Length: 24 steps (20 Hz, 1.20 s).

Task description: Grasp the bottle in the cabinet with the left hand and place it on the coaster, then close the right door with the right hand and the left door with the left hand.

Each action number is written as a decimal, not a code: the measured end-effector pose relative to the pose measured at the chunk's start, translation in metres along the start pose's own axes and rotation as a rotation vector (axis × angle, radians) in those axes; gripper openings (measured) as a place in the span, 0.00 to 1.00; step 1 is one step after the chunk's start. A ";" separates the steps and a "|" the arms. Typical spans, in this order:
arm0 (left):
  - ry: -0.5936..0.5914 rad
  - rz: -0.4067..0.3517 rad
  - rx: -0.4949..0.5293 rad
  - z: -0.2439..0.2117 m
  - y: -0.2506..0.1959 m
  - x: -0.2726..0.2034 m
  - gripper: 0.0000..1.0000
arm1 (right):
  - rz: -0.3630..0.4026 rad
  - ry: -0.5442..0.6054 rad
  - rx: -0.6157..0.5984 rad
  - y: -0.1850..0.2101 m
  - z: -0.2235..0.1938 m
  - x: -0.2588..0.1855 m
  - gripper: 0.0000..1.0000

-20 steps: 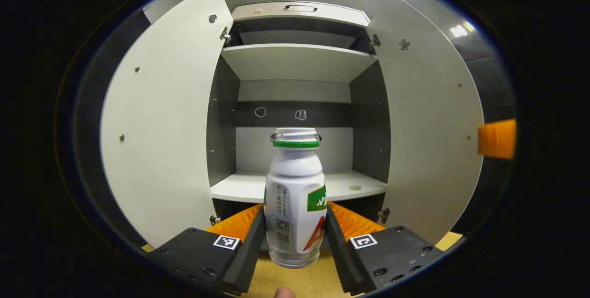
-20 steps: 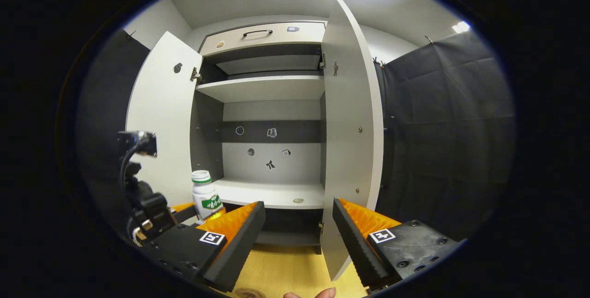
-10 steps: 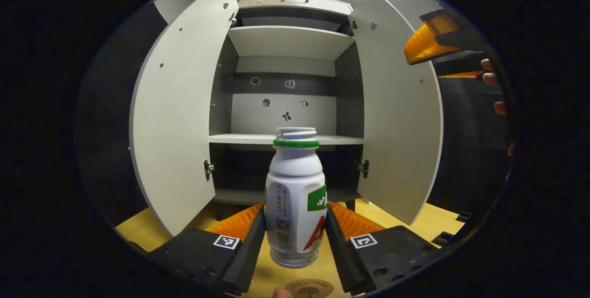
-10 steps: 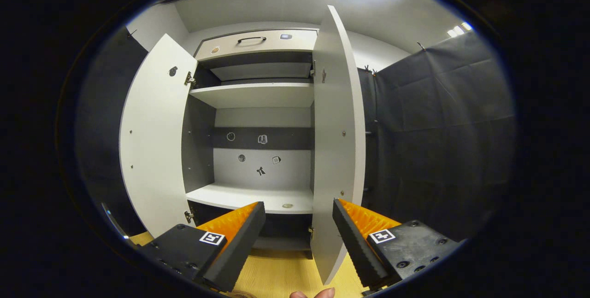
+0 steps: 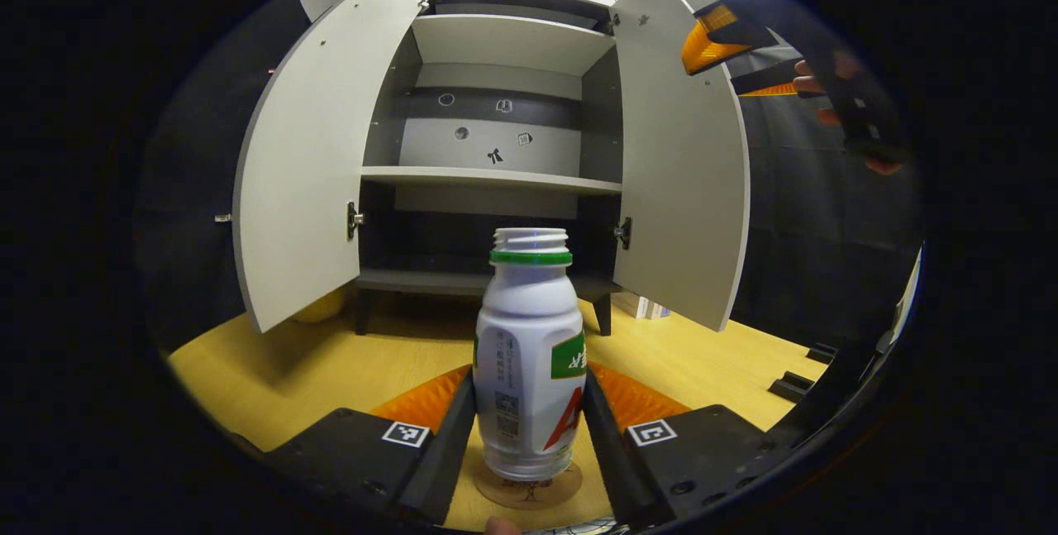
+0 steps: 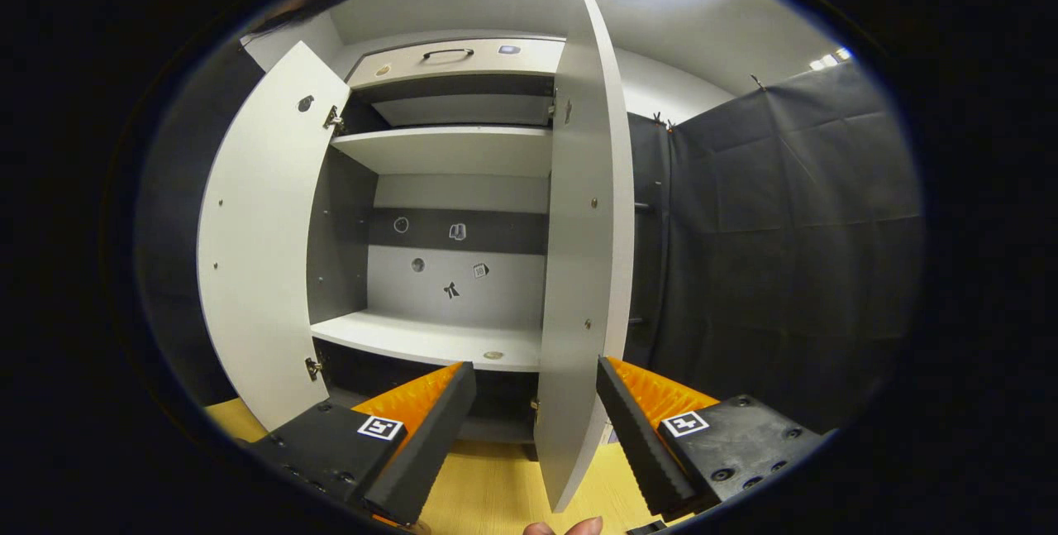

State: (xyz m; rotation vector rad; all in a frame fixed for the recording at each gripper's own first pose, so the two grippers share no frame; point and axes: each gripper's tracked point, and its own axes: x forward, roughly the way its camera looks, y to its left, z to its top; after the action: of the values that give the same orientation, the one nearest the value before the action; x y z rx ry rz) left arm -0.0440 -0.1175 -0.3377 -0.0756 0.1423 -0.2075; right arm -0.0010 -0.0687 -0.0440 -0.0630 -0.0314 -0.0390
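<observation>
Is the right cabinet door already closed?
No. In the right gripper view the right door stands swung wide open, with the open right gripper empty beside its edge.

**Two low cams, same cabinet**

Left gripper view sits low near the table (image 5: 331, 370), facing the open cabinet (image 5: 496, 179) head-on. Right gripper view looks up closer, edge-on at the right door (image 6: 583, 270). Both catch the shelves and the left door (image 6: 256, 246).
</observation>
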 end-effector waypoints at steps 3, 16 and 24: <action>-0.002 0.004 0.001 -0.017 0.002 0.001 0.72 | 0.001 0.011 -0.027 -0.002 -0.007 0.000 0.97; 0.069 -0.036 -0.003 -0.040 -0.006 -0.001 0.91 | 0.014 0.053 -0.058 0.003 -0.018 -0.004 0.97; 0.149 -0.061 0.013 -0.025 0.009 -0.054 0.93 | 0.037 0.055 -0.014 -0.002 -0.004 -0.013 0.98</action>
State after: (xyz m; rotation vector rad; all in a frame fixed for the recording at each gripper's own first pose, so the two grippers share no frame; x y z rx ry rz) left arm -0.0980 -0.0992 -0.3555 -0.0514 0.2873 -0.2753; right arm -0.0138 -0.0709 -0.0485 -0.0768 0.0248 -0.0036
